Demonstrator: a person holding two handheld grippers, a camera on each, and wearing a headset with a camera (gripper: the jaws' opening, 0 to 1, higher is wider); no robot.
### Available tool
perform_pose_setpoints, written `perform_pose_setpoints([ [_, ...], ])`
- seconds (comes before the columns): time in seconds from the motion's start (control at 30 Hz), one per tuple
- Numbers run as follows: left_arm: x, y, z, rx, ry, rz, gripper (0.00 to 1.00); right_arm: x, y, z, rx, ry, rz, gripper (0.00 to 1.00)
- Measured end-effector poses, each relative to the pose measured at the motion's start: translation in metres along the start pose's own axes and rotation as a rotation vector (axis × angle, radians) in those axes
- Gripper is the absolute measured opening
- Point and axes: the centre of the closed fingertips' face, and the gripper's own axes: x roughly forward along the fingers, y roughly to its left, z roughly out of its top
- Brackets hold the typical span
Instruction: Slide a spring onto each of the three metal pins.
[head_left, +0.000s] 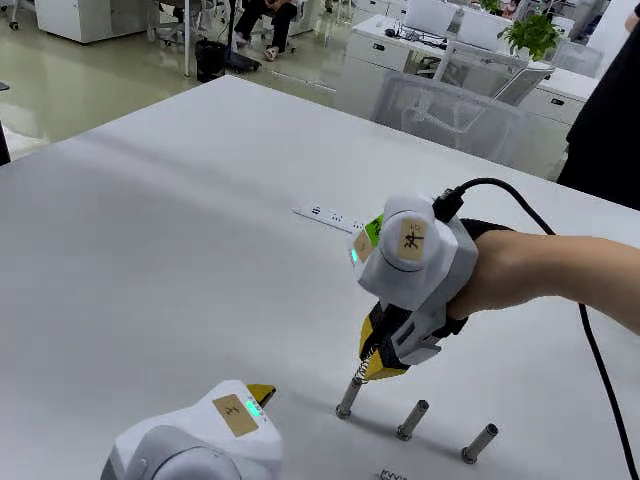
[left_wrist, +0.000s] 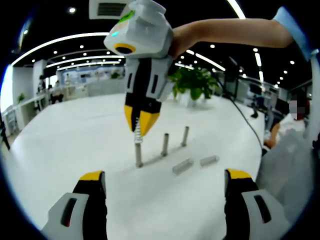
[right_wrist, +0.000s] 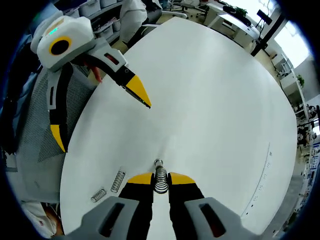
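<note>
Three metal pins stand upright in a row on the white table (head_left: 180, 260): left pin (head_left: 348, 398), middle pin (head_left: 411, 420), right pin (head_left: 479, 443). My right gripper (head_left: 375, 365) points down, shut on a spring (head_left: 357, 378) whose lower end sits over the top of the left pin. The right gripper view shows that spring (right_wrist: 160, 180) between the jaws, with the pin's top (right_wrist: 158, 162) just past it. My left gripper (left_wrist: 165, 180) is wide open and holds nothing, low at the near left of the pins. Two loose springs (left_wrist: 183, 166) (left_wrist: 209, 160) lie flat beside the pins.
A white power strip (head_left: 330, 216) lies on the table beyond the grippers. A black cable (head_left: 590, 340) trails from the right gripper along the person's forearm. Office chairs and desks (head_left: 450, 110) stand past the table's far edge.
</note>
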Motion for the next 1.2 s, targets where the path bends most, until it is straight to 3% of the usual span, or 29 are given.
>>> perform_pose_setpoints([
  [0.7,0.001,-0.002,-0.004,-0.017,0.007,-0.016,1.0,0.003,0.002,0.002,-0.005,0.006,0.014,0.12],
  [1.2,0.002,-0.001,-0.006,-0.027,0.014,-0.015,0.99,0.02,0.004,0.004,-0.046,0.044,0.023,0.12],
])
